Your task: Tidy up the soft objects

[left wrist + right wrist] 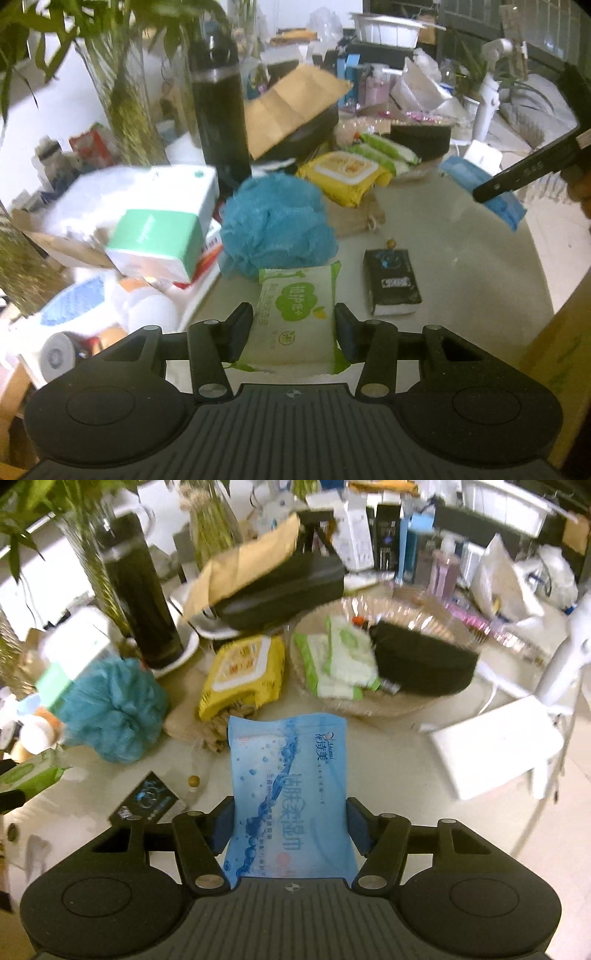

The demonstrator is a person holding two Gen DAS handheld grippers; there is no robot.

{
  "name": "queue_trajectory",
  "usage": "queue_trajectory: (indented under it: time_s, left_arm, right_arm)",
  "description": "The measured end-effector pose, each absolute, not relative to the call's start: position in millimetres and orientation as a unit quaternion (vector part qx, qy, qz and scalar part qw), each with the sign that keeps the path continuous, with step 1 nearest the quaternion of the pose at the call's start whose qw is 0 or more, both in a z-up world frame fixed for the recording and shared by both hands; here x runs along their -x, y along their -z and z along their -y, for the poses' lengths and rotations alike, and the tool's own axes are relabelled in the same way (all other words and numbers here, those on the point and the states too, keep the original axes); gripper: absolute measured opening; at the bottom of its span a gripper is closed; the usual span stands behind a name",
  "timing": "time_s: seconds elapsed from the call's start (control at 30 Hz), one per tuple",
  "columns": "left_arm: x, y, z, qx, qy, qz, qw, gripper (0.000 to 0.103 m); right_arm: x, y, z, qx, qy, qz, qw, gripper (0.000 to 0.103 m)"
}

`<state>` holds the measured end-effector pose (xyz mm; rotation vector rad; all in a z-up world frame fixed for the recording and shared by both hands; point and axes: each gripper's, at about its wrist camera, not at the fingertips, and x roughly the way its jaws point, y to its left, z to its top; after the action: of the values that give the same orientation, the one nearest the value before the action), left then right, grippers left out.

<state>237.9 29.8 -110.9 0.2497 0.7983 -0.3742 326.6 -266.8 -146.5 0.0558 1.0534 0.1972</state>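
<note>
Both views are taken from the wrists, close above the bench (pixel 461 258), tilted downward toward 12 o'clock. The blue sponge (pixel 277 221) (pixel 110 716) is shared by both.

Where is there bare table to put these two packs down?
Bare table lies right of the black pack, toward the white box. Crowded: around the blue pouf, the yellow pack and the basket.

Between the fingers in the right wrist view, the flat light-blue soft pack (pixel 291 797) bears large white Chinese characters 洁肤柔湿巾 running along its length, and near its far end dark-blue 优诗美 beside a small logo word too fine to read. In the left wrist view, the green-and-white soft tissue pack (pixel 295 314) carries white Chinese characters on a green cloud shape, too blurred to read.
</note>
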Motion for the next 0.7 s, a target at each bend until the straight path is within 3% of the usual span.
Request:
queue_trajectory:
  time_s: [0.37, 0.7]
  left_arm:
    - [-194, 43, -27, -0.109, 0.155, -0.353, 0.916, 0.047]
    - [-133, -1, -25, -0.098, 0.136, -0.339, 0.926, 0.047]
  right_arm:
    - [-268, 48, 269, -0.032, -0.15, -0.454, 0.878, 0.065]
    - [-208, -4, 249, -0.032, -0.205, -0.424, 0.882, 0.065]
